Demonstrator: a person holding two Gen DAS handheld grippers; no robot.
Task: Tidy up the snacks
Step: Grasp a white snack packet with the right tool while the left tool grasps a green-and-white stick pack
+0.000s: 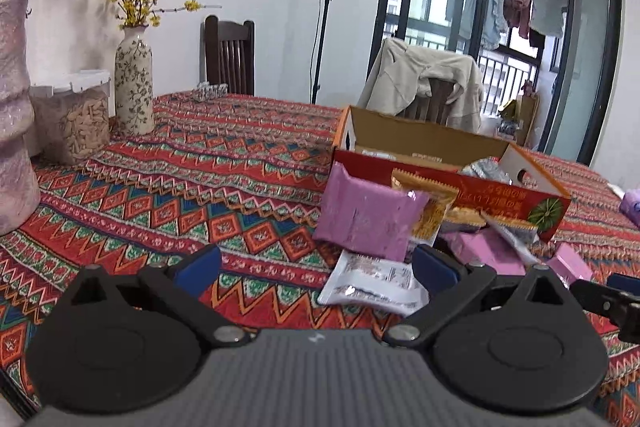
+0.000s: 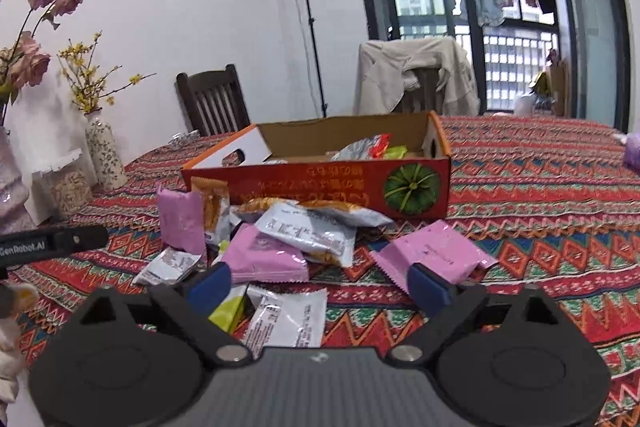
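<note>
An open red cardboard box (image 2: 316,183) stands on the patterned tablecloth, with a few snack packets inside; it also shows in the left wrist view (image 1: 448,183). Several loose packets lie in front of it: pink packets (image 2: 432,251) (image 1: 366,213), orange ones (image 2: 210,205) and white ones (image 2: 288,319) (image 1: 372,283). My left gripper (image 1: 316,267) is open and empty, low over the cloth left of the pile. My right gripper (image 2: 318,287) is open and empty, just short of the pile, above a white packet.
Two vases with flowers (image 1: 134,83) (image 1: 12,115) and a clear jar of snacks (image 1: 78,119) stand at the table's left. Two chairs stand behind the table, one draped with a beige jacket (image 2: 416,79). A purple object (image 2: 632,151) sits at the far right.
</note>
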